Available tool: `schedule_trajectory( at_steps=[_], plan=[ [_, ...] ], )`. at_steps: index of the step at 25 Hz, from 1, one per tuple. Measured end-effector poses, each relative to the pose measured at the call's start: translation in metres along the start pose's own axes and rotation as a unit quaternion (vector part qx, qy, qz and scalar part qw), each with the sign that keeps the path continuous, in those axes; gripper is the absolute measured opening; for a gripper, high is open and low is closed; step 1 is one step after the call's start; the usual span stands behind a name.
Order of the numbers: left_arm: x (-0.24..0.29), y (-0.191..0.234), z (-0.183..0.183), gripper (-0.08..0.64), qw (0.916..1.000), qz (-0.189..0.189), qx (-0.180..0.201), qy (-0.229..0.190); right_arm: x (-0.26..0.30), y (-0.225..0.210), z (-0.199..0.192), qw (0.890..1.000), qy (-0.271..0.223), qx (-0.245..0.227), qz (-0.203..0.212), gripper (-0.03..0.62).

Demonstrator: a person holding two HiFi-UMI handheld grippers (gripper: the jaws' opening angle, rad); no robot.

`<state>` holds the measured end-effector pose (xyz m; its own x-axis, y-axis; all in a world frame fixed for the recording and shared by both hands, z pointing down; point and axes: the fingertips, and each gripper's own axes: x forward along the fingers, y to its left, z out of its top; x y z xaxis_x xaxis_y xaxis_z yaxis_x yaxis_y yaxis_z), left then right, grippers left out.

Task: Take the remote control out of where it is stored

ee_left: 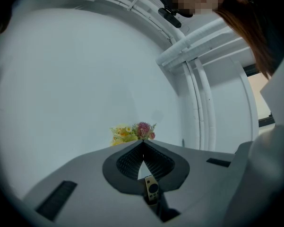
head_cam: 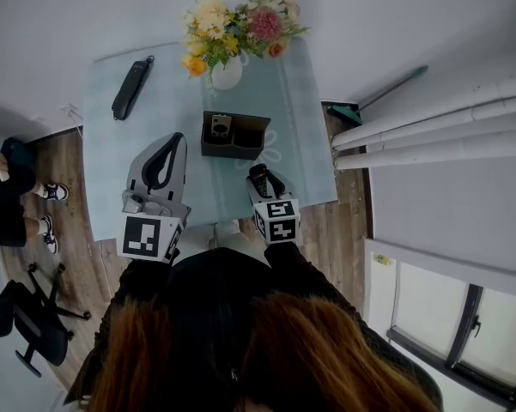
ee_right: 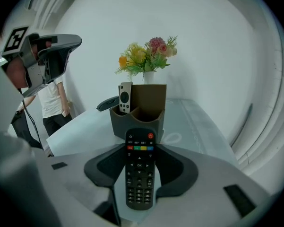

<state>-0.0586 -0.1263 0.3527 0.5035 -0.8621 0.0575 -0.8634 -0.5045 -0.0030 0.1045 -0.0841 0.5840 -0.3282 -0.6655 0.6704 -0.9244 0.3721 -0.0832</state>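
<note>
Between right gripper (ee_right: 140, 148) jaws, black remote (ee_right: 139, 174) is sitting clamped mid-body, likely light, stiff, slick; left gripper (ee_left: 142, 144) is idling, tips together, empty.

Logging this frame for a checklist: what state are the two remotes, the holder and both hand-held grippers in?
black remote: out of the holder, gripped by the right hand-held gripper
white remote: upright in one holder compartment
holder: upright, other compartment looks empty
right hand-held gripper: shut on the black remote
left hand-held gripper: shut, nothing held
</note>
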Motion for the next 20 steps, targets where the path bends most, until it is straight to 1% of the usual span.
schedule_trajectory(
  at_steps=[10, 17, 20],
  plan=[
    [0.001, 0.003, 0.0, 0.005, 1.0, 0.005, 0.001, 0.002, 0.028, 0.001, -0.003, 1.0, 0.024, -0.004, 0.01, 0.207],
    [0.002, 0.003, -0.002, 0.005, 1.0, 0.006, 0.001, 0.004, 0.048, -0.004, -0.019, 0.999, 0.053, -0.005, 0.008, 0.207],
    [0.003, 0.004, -0.003, 0.005, 1.0, 0.006, 0.002, 0.004, 0.053, -0.003, -0.024, 0.998, 0.06, -0.015, 0.008, 0.207]
  ],
)
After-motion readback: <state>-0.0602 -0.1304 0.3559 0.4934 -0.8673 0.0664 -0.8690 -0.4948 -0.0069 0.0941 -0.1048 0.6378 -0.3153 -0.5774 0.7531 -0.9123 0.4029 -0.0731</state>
